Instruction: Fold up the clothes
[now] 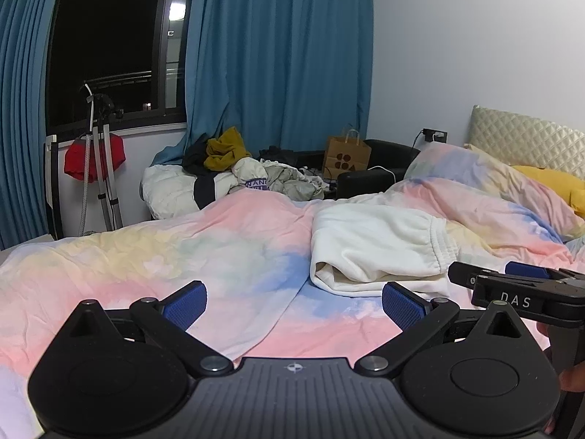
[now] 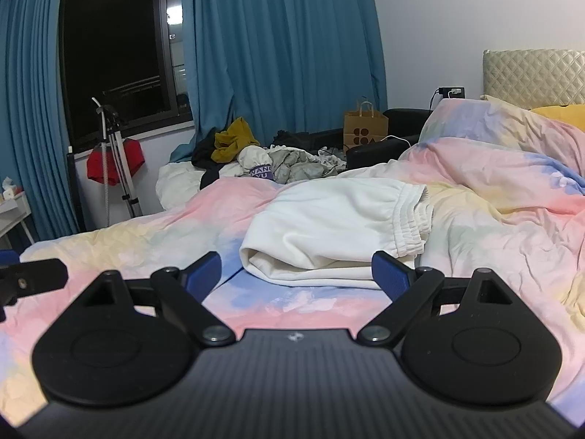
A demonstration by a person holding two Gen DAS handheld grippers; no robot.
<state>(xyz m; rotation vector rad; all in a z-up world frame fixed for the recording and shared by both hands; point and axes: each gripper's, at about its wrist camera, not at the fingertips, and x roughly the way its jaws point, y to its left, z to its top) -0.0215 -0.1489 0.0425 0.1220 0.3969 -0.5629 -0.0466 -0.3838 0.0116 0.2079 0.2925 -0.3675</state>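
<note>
Fingertips show only in left view — tissue box only right.

Bedroom, night. Dark window with a black frame, ceiling light reflected in the glass. Teal curtains hang on both sides of it. Plain white wall at right, with a socket and a plug in it. Quilted cream headboard against that wall. Bed under a pastel tie-dye cover. Black armchair beyond it, brown paper bag beside. Metal stand below the window. White table at far left.
</note>
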